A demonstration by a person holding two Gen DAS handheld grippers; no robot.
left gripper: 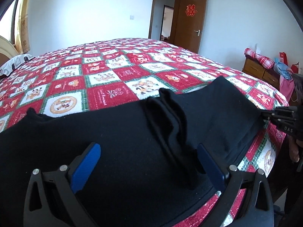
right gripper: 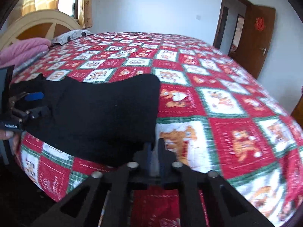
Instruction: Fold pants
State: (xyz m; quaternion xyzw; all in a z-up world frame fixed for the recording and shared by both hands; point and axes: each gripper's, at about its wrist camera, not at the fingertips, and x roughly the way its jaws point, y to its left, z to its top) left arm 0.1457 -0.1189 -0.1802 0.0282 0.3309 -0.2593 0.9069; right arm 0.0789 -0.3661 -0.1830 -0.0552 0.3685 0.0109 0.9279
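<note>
Black pants (left gripper: 117, 132) lie spread across the near edge of a bed with a red, white and green patchwork quilt (left gripper: 106, 77). A raised crease runs down their middle. My left gripper (left gripper: 149, 160) is open, and its blue pads (left gripper: 87, 164) straddle the crease with the cloth under them. In the right wrist view the pants (right gripper: 102, 113) reach to the left, where the left gripper (right gripper: 37, 104) stands open over their far end. My right gripper (right gripper: 154, 147) is shut on the near right corner of the pants. From the left wrist view it (left gripper: 263, 114) pinches that edge.
The bed's edge drops to dark floor on the near side. A pillow (right gripper: 73, 35), a pink blanket (right gripper: 24, 51) and a headboard (right gripper: 43, 22) stand at the bed's head. A wooden dresser (left gripper: 259, 71) with cloths is beyond the foot. A brown door (left gripper: 189, 20) stands ajar.
</note>
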